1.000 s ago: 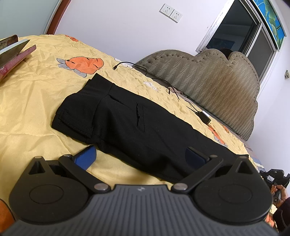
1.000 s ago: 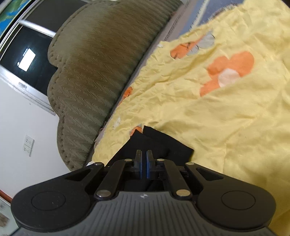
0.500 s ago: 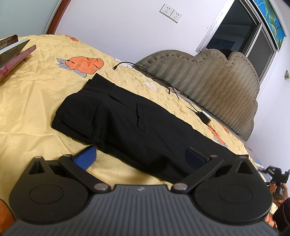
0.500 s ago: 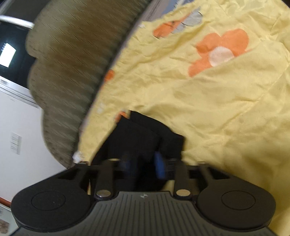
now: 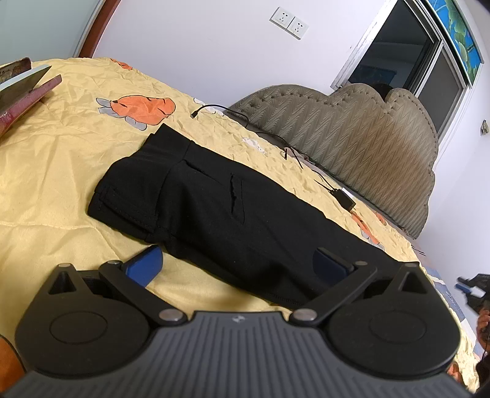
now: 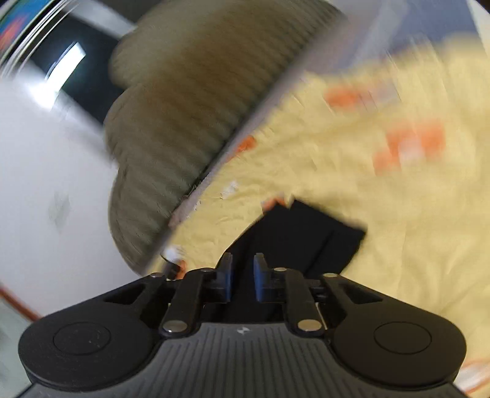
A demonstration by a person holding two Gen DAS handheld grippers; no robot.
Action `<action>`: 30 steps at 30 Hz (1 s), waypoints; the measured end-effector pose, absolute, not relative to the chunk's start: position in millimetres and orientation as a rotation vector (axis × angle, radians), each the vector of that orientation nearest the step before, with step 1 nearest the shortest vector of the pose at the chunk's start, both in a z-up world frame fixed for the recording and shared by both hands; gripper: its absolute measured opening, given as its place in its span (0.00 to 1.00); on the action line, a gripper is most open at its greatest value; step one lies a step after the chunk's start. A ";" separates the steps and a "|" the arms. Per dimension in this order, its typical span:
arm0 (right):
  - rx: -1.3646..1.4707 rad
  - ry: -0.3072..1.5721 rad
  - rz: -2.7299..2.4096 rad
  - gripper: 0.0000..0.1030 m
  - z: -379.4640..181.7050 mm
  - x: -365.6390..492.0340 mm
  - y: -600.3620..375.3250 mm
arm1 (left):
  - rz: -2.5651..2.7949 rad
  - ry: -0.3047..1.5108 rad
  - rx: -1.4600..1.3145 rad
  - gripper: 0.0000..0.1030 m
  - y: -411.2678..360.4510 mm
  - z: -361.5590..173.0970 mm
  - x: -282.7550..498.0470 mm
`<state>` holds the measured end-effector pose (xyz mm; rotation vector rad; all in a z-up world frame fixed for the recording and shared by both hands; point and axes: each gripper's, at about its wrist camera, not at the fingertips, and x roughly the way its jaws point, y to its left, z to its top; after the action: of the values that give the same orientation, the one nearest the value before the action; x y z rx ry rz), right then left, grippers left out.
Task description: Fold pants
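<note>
Black pants [image 5: 214, 208] lie folded lengthwise on the yellow bedspread [image 5: 61, 159], waistband at the far left. My left gripper [image 5: 237, 263] stands wide open low over their near edge; one blue pad [image 5: 144, 264] is over the bedspread, the other over the cloth. In the blurred right wrist view the leg end of the pants [image 6: 306, 226] lies flat on the bed below my right gripper [image 6: 243, 275]. Its jaws are closing, with a narrow gap left and nothing pinched between them. That right gripper [image 5: 471, 283] also shows at the far right edge of the left wrist view, held by a hand.
A padded grey headboard [image 5: 352, 137] runs along the far side of the bed. A black cable with a charger block [image 5: 344, 199] lies on the bedspread beyond the pants. Books [image 5: 24, 88] sit at the left edge. Wall sockets [image 5: 289, 23] and a window are behind.
The right gripper, shut a second ago at the leg end, opened, lifted away and rolled, and its jaws have narrowed again. The left gripper and the pants have not moved.
</note>
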<state>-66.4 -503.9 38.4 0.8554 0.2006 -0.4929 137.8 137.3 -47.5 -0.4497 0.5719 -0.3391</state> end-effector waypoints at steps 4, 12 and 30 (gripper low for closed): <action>0.905 0.124 -0.375 0.04 63.6 -78.8 -494.2 | -0.339 0.572 -0.451 1.00 138.4 -47.3 137.9; 1.309 -0.009 -0.146 0.03 64.1 -92.8 -497.2 | -0.341 0.570 -0.457 1.00 135.9 -48.2 137.3; 1.650 -0.311 0.381 0.03 73.8 -99.6 -455.9 | -0.346 0.565 -0.475 1.00 137.2 -47.6 138.3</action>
<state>-99.6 -455.9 73.8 1.6496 -0.3106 0.3812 138.3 137.2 -47.6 -0.4748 0.5648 -0.3459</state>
